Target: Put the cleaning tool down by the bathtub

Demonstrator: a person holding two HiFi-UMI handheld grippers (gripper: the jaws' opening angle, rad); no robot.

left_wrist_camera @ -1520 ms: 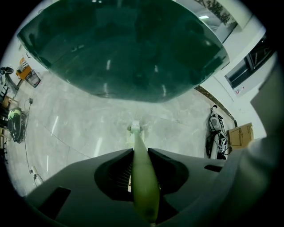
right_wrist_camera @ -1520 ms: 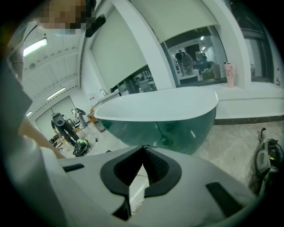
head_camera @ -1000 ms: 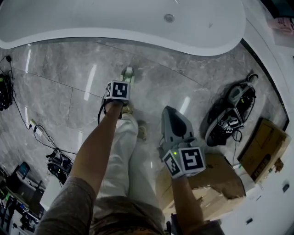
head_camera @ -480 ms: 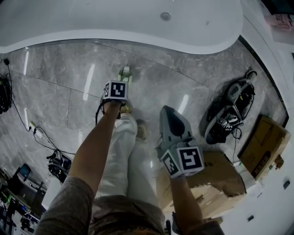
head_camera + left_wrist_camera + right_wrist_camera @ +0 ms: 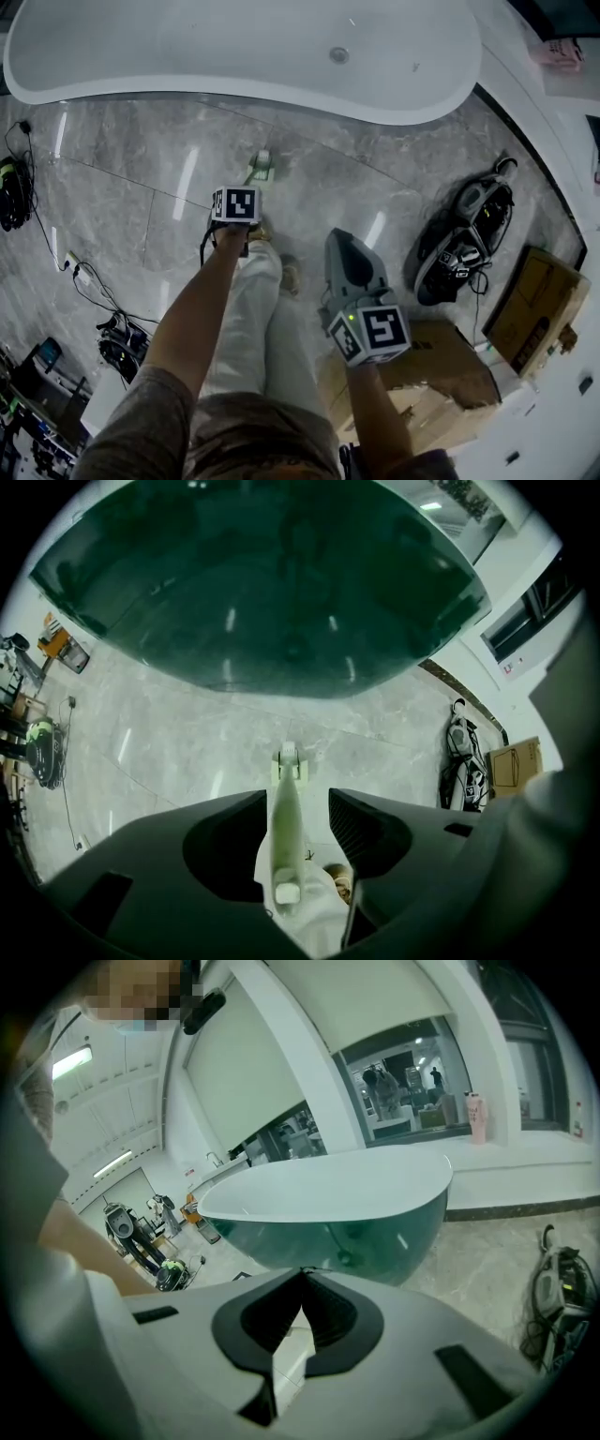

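No writing, label, brand or number can be read in any view.

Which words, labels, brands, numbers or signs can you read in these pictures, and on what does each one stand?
No word or number can be read in any view.
Marker cubes: black-and-white square patterns only, no letters.
Cardboard box: any print is too small to read.
Small sign on the wall: red marks, too small to read.

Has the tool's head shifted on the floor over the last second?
No. The tool head sits as far from the bathtub rim as before; the view itself shifted.
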